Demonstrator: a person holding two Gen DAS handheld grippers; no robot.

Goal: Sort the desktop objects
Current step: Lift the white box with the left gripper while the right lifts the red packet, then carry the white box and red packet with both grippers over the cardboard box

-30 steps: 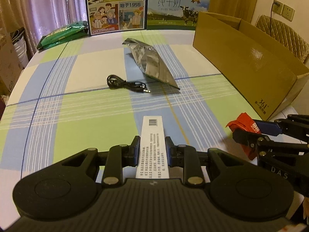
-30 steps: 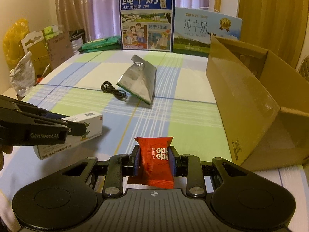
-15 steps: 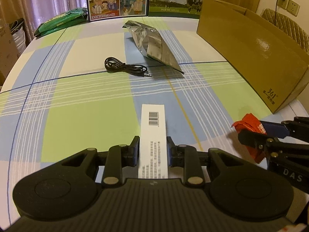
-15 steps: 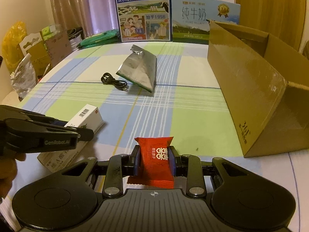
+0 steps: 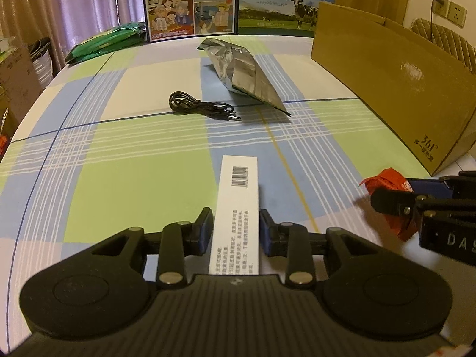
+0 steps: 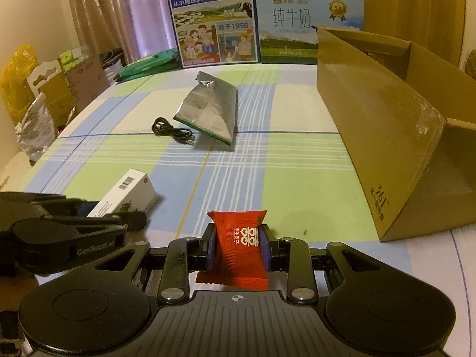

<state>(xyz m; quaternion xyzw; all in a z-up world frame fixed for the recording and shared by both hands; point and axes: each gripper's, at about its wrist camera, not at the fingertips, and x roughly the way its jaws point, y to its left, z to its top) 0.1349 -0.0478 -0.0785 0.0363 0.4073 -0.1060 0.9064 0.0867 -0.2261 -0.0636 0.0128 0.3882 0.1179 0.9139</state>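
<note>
A long white carton [image 5: 238, 202] with a barcode is clamped in my left gripper [image 5: 236, 226], its front end tipped down towards the checked tablecloth. From the right wrist view the same white carton [image 6: 128, 190] shows at lower left, with the left gripper [image 6: 119, 223] around it. My right gripper [image 6: 238, 250] is shut on a red candy packet [image 6: 238, 247] printed with a white double-happiness sign. That red packet [image 5: 386, 184] and the right gripper [image 5: 398, 199] sit at the right edge of the left wrist view. A brown cardboard box [image 6: 395, 136] stands open at the right.
A crumpled silver foil bag [image 5: 244, 74] and a coiled black cable [image 5: 199, 107] lie mid-table. Two milk cartons [image 6: 214, 20] stand at the back, with green packets [image 5: 107, 41] beside them. Bags and boxes [image 6: 44, 95] crowd the floor to the left.
Both grippers have dropped lower and moved forward over the table. The white carton now tilts down near the cloth, and the cardboard box looks closer.
</note>
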